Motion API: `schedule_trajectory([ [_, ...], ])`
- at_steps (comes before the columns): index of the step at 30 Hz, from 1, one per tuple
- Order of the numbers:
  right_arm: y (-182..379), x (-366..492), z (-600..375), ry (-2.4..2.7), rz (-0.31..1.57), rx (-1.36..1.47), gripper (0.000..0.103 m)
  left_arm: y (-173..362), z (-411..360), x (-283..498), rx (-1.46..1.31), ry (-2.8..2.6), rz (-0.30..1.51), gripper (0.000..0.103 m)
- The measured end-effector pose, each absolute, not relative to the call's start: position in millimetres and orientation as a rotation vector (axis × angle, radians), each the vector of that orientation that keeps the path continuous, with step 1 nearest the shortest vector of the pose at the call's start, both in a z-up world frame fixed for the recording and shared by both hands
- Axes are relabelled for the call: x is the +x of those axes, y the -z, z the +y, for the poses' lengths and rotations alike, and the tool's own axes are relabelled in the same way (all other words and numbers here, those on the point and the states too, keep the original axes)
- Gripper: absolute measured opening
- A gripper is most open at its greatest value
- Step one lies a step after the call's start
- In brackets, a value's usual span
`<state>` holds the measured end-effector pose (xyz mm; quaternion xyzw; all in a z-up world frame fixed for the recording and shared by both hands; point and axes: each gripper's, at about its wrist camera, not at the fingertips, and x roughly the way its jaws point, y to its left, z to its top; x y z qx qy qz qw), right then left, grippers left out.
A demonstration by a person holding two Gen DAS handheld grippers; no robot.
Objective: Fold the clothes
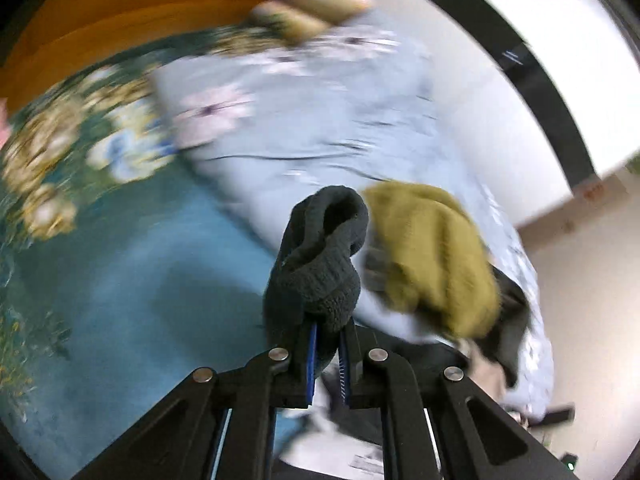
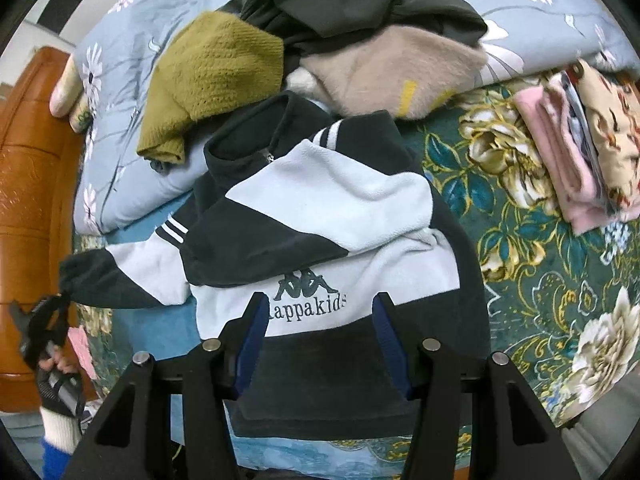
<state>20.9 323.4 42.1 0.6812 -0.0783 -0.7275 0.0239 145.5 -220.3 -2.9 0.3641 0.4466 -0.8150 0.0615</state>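
Observation:
A black and light-blue fleece sweatshirt [image 2: 320, 208] with a "Kappakids" logo lies on the bed, partly folded. My right gripper [image 2: 320, 300] hangs open straight above its lower front, with nothing pinched between the blue pads. My left gripper [image 1: 326, 332] is shut on the sweatshirt's dark sleeve cuff [image 1: 320, 264], which bulges up past the fingertips. In the right wrist view the left gripper [image 2: 44, 320] is at the far left and holds that sleeve [image 2: 100, 276] stretched out sideways and lifted off the bed. The left wrist view is blurred.
An olive knit sweater [image 2: 212, 76], a beige fluffy garment [image 2: 392, 72] and dark clothes [image 2: 360, 0] are heaped on a blue floral quilt [image 2: 120, 140] behind. Folded pink and floral items [image 2: 580, 140] are stacked at right on the teal bedspread [image 2: 520, 240]. A wooden headboard [image 2: 28, 200] borders the left.

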Motion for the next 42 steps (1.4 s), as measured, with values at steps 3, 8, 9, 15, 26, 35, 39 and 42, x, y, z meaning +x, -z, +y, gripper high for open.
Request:
schedule_trajectory([
  [3, -43, 30, 342, 2.262, -0.315, 2.1, 0.055, -35, -172, 125, 1.137, 2.601, 1.311, 0.009],
  [8, -38, 46, 383, 2.281, -0.449, 2.109, 0.055, -65, -72, 78, 1.282, 2.752, 1.184, 0.009],
  [9, -36, 49, 390, 2.282, -0.467, 2.112, 0.055, -65, -50, 69, 1.321, 2.769, 1.172, 0.009],
  [15, -30, 58, 425, 2.295, -0.523, 2.105, 0.055, -52, 70, 27, 1.572, 2.817, 1.056, 0.009],
  [26, -16, 63, 491, 2.29, -0.576, 2.173, 0.055, 4, 219, 5, 1.961, 2.754, 0.689, 0.009],
  [35, -6, 55, 510, 2.27, -0.599, 2.22, 0.055, 41, 230, 3, 2.152, 2.61, 0.747, 0.041],
  [39, 3, 41, 497, 2.24, -0.575, 2.23, 0.055, 34, 224, 10, 2.212, 2.649, 0.865, 0.056],
  [42, 9, 28, 482, 2.232, -0.547, 2.218, 0.055, 26, 197, 17, 2.15, 2.659, 0.938, 0.057],
])
